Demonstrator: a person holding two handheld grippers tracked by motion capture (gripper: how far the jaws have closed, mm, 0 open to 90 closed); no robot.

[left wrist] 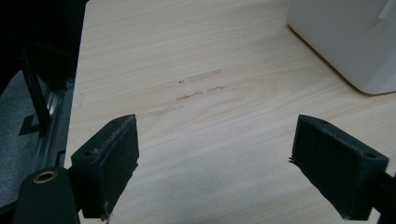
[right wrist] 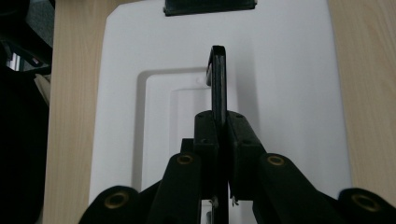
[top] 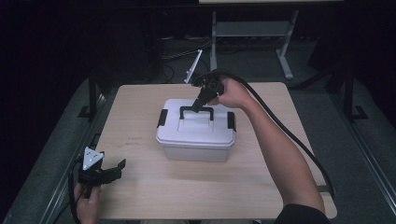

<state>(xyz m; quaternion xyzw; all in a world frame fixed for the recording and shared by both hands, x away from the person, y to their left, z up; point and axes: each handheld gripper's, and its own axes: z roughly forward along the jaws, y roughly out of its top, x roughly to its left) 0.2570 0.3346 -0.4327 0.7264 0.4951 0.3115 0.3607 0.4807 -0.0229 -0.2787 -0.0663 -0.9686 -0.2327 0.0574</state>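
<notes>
A white plastic storage box with black side latches stands in the middle of the wooden table. Its black carry handle is raised upright over the lid. My right gripper comes down from the far side and is shut on that handle; in the right gripper view the handle bar runs up between the closed pads above the white lid. My left gripper rests near the table's front left corner, open and holding nothing, pads wide apart over bare wood.
A corner of the white box lies ahead and to the right of the left gripper. The table's left edge drops to dark floor and a metal frame. A second desk's legs stand behind the table.
</notes>
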